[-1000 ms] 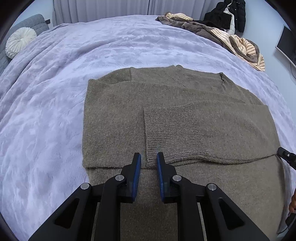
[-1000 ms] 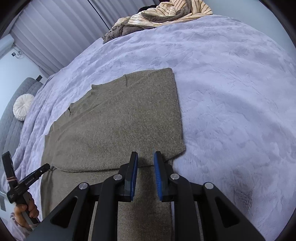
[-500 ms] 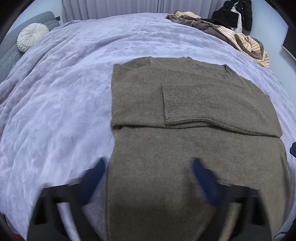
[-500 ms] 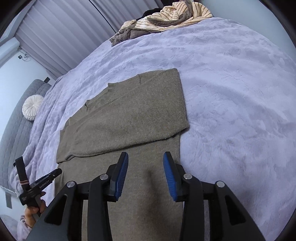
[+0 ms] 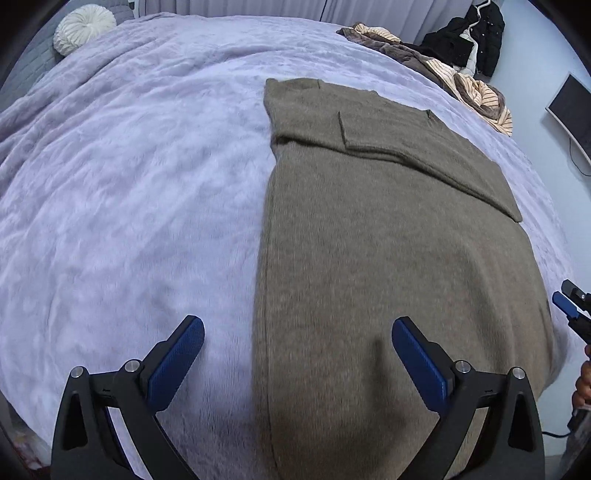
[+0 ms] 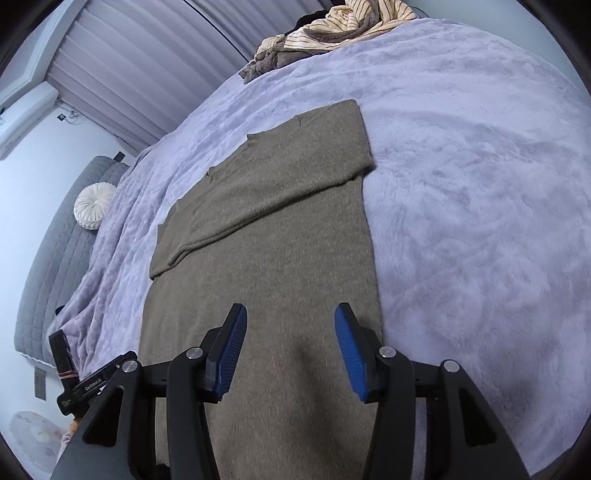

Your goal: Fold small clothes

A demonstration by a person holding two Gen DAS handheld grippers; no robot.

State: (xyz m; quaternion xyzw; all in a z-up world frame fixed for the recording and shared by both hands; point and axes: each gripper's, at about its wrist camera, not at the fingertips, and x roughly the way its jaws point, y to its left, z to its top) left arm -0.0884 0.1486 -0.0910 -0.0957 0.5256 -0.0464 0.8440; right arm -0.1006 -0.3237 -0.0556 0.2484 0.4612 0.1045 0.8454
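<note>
On the left, the left gripper (image 5: 297, 354) had gone from nearly closed beside the ribbed cuff a second earlier to spread wide and empty, and it had drawn back toward the near end of the bed. Its left finger (image 5: 177, 360) hung over the lilac blanket (image 5: 122, 206) and its right one over the knit, so the left side edge of the brown sweater (image 5: 388, 266) ran between them, near the hem. The sleeves lay folded across the chest at the far end, cuff (image 5: 364, 127) uppermost, which suggested the sleeve stage was finished and the hem was the next thing to take.

To the right, the right gripper (image 6: 291, 354) had likewise opened from nearly shut and pulled nearer, holding nothing. Both its fingers sat over the sweater's lower body, the right side edge just beside its right finger (image 6: 351, 354). A striped pile of clothes (image 6: 332, 29) lay well apart at the far edge.
</note>
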